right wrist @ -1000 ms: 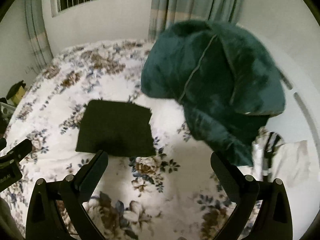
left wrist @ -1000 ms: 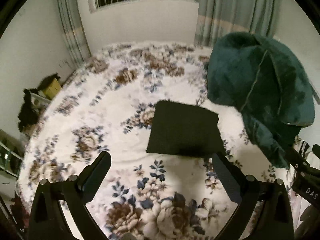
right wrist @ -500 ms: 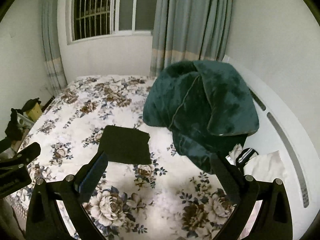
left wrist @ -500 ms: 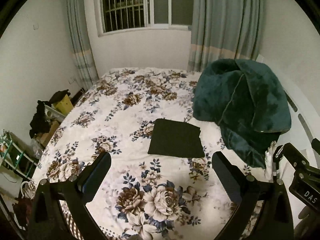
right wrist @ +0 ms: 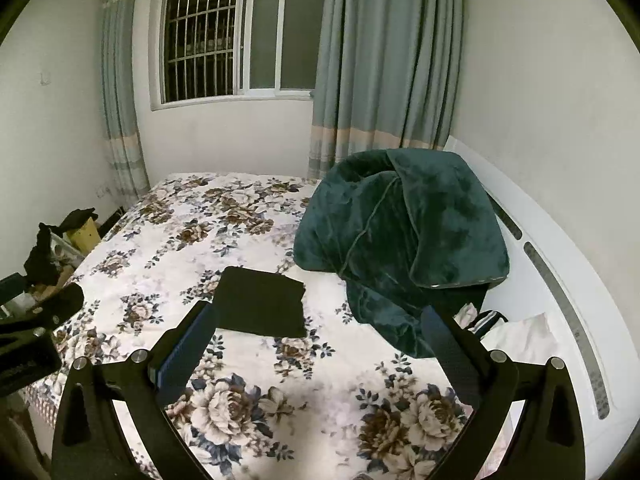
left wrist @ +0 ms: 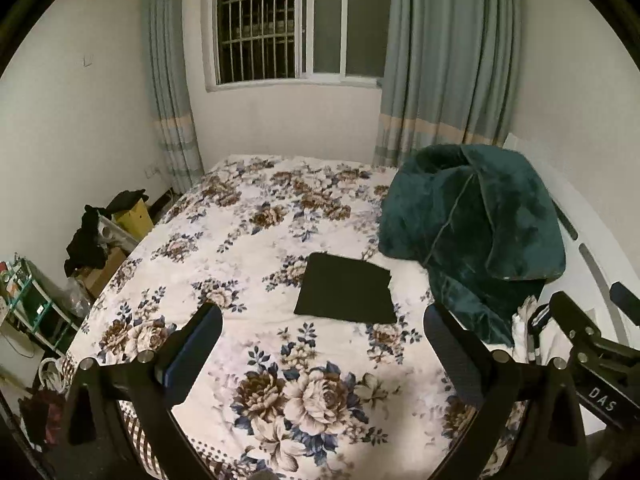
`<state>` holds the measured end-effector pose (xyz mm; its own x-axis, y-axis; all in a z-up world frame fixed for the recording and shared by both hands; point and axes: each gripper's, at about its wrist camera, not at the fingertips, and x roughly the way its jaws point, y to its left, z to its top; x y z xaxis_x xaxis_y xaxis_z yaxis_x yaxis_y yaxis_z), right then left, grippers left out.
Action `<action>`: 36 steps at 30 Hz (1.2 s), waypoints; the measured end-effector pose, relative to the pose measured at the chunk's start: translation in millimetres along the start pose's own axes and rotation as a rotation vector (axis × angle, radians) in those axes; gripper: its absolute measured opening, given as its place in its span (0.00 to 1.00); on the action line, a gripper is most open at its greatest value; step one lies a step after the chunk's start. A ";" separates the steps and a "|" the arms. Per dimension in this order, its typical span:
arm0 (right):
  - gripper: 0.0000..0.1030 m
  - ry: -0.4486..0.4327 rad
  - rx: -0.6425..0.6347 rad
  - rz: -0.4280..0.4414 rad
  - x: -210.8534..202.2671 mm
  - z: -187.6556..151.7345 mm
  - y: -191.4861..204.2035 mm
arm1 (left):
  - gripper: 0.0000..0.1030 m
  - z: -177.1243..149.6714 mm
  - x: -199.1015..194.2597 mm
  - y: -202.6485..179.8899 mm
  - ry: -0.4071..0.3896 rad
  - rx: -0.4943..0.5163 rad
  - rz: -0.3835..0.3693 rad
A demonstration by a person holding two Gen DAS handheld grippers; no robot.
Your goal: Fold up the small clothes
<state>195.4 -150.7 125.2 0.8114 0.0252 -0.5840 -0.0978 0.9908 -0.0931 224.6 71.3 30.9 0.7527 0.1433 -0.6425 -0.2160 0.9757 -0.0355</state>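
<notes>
A small black garment (left wrist: 345, 294) lies folded flat in a neat rectangle on the floral bedspread (left wrist: 248, 248); it also shows in the right wrist view (right wrist: 260, 301). My left gripper (left wrist: 322, 332) is open and empty, held well back above the bed's near edge. My right gripper (right wrist: 318, 332) is open and empty too, beside the left one; its body shows at the right of the left wrist view (left wrist: 588, 344). Neither gripper touches the garment.
A bulky dark green blanket (left wrist: 472, 232) is heaped at the right of the bed, with white and striped clothes (right wrist: 516, 332) beside it. The white headboard (right wrist: 560, 280) runs along the right. Boxes, dark clothes and shelves (left wrist: 100, 232) crowd the floor left.
Both grippers have pulled back and up from the bed, so the folded black garment looks much smaller and the window and curtains have come into view. The garment has not moved.
</notes>
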 end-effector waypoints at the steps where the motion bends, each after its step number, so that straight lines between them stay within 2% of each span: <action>1: 1.00 -0.005 0.000 0.002 -3.8 0.2 -0.6 | 1.00 0.1 -2.3 -0.2 -0.007 0.003 0.003; 36: 1.00 -0.025 0.004 0.009 -18.2 1.7 0.4 | 1.00 -4.2 -18.9 1.1 -0.009 0.023 0.007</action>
<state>181.5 -150.5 137.2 0.8249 0.0371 -0.5641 -0.1027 0.9911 -0.0850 207.5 69.0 39.8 0.7570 0.1517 -0.6355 -0.2074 0.9782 -0.0136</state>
